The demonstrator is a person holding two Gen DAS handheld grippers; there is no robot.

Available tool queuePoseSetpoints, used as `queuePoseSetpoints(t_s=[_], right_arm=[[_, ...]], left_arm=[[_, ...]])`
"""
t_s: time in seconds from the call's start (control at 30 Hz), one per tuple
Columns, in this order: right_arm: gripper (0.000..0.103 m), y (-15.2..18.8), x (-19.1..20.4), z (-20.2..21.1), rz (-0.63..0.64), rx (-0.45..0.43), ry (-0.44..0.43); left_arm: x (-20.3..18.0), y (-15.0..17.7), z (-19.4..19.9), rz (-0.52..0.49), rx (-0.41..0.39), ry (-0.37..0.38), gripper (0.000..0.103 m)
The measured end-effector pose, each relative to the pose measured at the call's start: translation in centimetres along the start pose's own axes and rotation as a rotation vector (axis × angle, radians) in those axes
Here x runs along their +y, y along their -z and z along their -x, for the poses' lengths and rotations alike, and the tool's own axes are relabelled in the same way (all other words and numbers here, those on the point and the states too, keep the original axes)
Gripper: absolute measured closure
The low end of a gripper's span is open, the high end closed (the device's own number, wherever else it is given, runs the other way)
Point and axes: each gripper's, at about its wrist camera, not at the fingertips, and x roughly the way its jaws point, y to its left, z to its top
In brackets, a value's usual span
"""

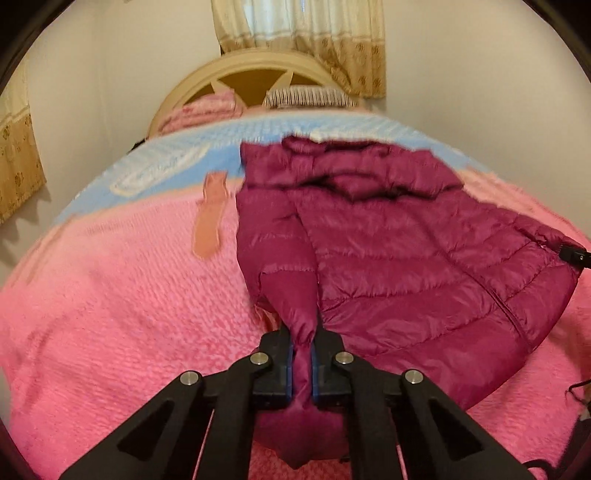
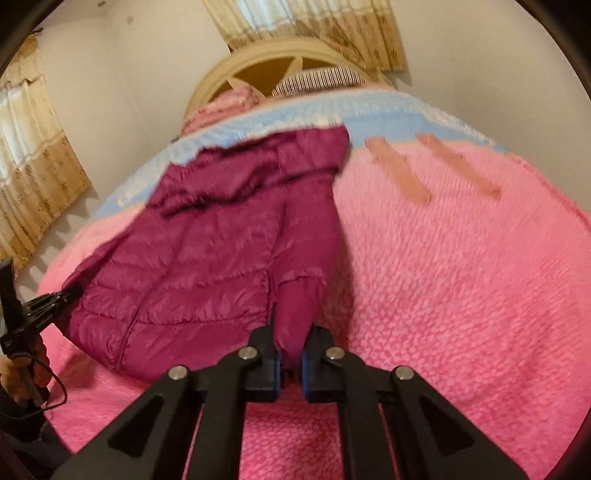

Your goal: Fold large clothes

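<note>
A magenta quilted puffer jacket (image 1: 388, 240) lies spread on a pink bed blanket, hood toward the headboard. My left gripper (image 1: 302, 354) is shut on the cuff of the jacket's left sleeve, lifted a little above the blanket. In the right wrist view the same jacket (image 2: 207, 251) lies left of centre. My right gripper (image 2: 291, 354) is shut on the cuff of its right sleeve. The left gripper also shows at the far left of the right wrist view (image 2: 55, 299), and the right gripper's tip shows at the right edge of the left wrist view (image 1: 574, 254).
The pink blanket (image 1: 122, 295) covers the bed, with a blue band (image 1: 192, 147) near the cream headboard (image 1: 243, 70). Pillows (image 1: 306, 96) lie by the headboard. Curtains (image 1: 317, 33) hang behind. A person's hand (image 2: 22, 373) holds the left gripper's handle.
</note>
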Motion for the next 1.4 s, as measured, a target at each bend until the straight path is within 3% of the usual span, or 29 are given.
queuePoseSetpoints(t_s=[0.2, 0.3, 0.4, 0.53, 0.63, 0.87, 0.97, 1.0, 1.03, 1.07, 1.1, 1.17, 1.4], right_arm=[[0.095, -1.1, 2.1, 6.5, 0.050, -0.102, -0.013], [0.095, -1.7, 3.6, 11.3, 0.070, -0.196, -0.011], [0.096, -2.7, 4.8, 14.2, 0.103, -0.287, 0.002], [0.096, -5.3, 4.5, 13.6, 0.102, -0.356, 0.012], [0.096, -7.5, 3.8, 10.1, 0.073, -0.358, 0.016], [0.096, -12.1, 3.1, 2.3, 0.021, -0.356, 0.066], [0.096, -13.5, 2.4, -0.5, -0.008, -0.343, 0.093], [0.096, -13.8, 1.9, -1.3, -0.025, -0.334, 0.097], [0.096, -14.3, 1.3, -2.3, -0.048, -0.323, 0.102], [0.096, -14.7, 1.0, -3.2, -0.062, -0.315, 0.109], [0.096, -14.9, 0.7, -3.8, -0.068, -0.311, 0.117], [0.096, -15.5, 0.3, -5.5, -0.068, -0.297, 0.138], [0.095, -17.2, 0.2, -10.2, -0.069, -0.252, 0.187]], left_arm=[[1.5, -1.8, 7.1, 0.002, -0.102, 0.056, 0.098], [1.6, -3.3, 11.6, -0.001, -0.172, 0.090, 0.098], [1.7, -4.9, 13.4, -0.011, -0.216, 0.093, 0.098], [2.4, -7.3, 10.3, 0.009, -0.213, 0.115, 0.098], [3.3, -9.3, 5.4, 0.022, -0.178, 0.103, 0.098], [4.5, -13.3, -3.8, 0.056, -0.183, 0.009, 0.094], [4.5, -14.7, -6.4, 0.083, -0.171, -0.038, 0.084], [4.5, -15.1, -7.2, 0.098, -0.171, -0.065, 0.073], [4.6, -15.5, -7.9, 0.110, -0.182, -0.108, 0.049], [4.7, -16.0, -8.3, 0.125, -0.210, -0.169, 0.034], [5.1, -16.2, -8.4, 0.140, -0.232, -0.200, 0.010], [5.7, -16.9, -9.0, 0.172, -0.297, -0.243, 0.007], [6.7, -19.0, -13.5, 0.209, -0.252, -0.405, 0.007]])
